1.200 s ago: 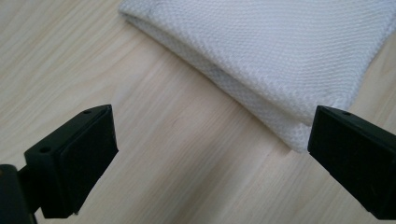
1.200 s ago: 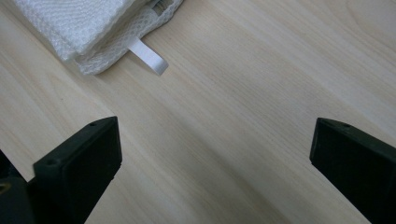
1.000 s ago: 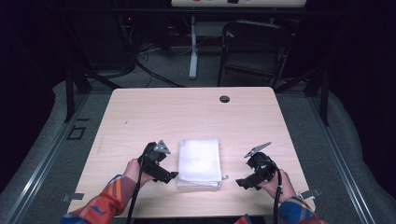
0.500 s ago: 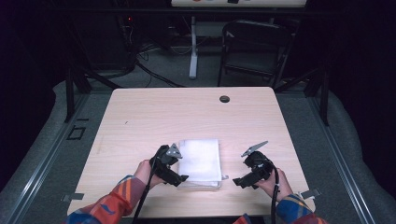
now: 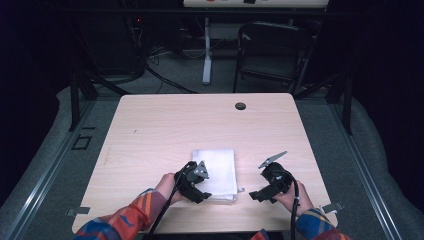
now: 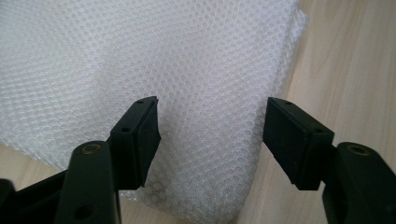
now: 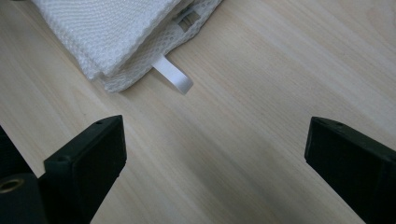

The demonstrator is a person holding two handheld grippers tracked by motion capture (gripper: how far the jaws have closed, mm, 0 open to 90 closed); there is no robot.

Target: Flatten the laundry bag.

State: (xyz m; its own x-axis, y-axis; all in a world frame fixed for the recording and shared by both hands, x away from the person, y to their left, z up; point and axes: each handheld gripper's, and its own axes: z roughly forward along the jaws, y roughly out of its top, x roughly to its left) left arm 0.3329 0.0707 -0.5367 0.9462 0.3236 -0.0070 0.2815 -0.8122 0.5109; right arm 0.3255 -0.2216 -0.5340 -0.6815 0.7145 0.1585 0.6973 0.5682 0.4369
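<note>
Dim room, black surrounds, grey floor; pale wood desk [image 5: 165, 130] in the middle, a dark chair [image 5: 272, 52] and a white stand leg [image 5: 206, 55] beyond its far edge. Small dark round grommet [image 5: 240, 106] near the far edge of the desk.

White folded mesh cloth [image 5: 217, 170] lies flat on the near half of the desk, roughly centred, between the two hands. Honeycomb weave clear in the left gripper view [image 6: 140, 60]; several layers stacked. In the right gripper view the cloth's corner [image 7: 112, 32] sits at upper left, with a small white ribbon loop [image 7: 173, 77] poking out from its edge onto bare wood.

Left gripper [image 5: 198, 187] at the cloth's near left corner, over the cloth edge, held by a hand in a striped orange and blue sleeve [image 5: 135, 217]. Its fingers [image 6: 140, 135] stand moderately apart, spread over the cloth near its edge, nothing pinched between them; whether the tips touch the fabric, cannot tell.

Right gripper [image 5: 260, 194] just beside the cloth's right near corner, apart from it, over bare desk. Its fingers [image 7: 88, 154] spread wide, only wood grain between them, holding nothing. Grey three-cornered plate [image 5: 272, 159] sticks up on top of it
</note>
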